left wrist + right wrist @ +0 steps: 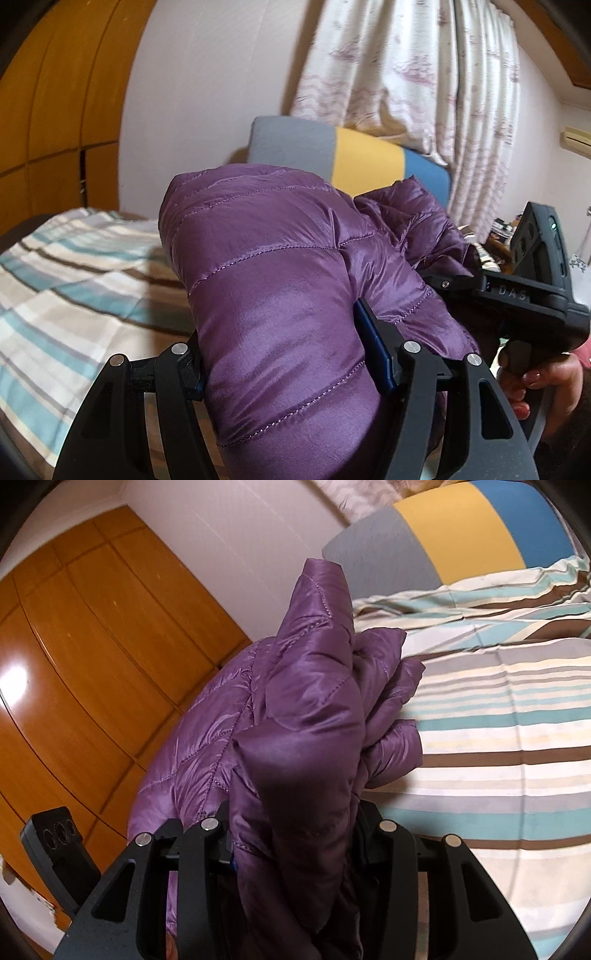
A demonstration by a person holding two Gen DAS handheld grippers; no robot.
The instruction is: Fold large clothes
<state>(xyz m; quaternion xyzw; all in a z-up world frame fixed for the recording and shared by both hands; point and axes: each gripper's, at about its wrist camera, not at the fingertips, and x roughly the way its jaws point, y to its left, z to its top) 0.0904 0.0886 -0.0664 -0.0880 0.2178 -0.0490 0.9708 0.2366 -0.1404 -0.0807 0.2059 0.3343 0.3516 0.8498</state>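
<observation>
Purple quilted jacket (pixel 280 280) bunched above striped bedspread (pixel 62 266), pinched in left gripper (pixel 291 354), pinched in right gripper (pixel 295 834)

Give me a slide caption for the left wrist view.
Left claw clamped on a folded purple jacket held above a striped bed.

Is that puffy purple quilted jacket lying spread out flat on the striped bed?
No: the puffy purple quilted jacket is bunched up and held above the striped bedspread, clamped in the right gripper.
</observation>
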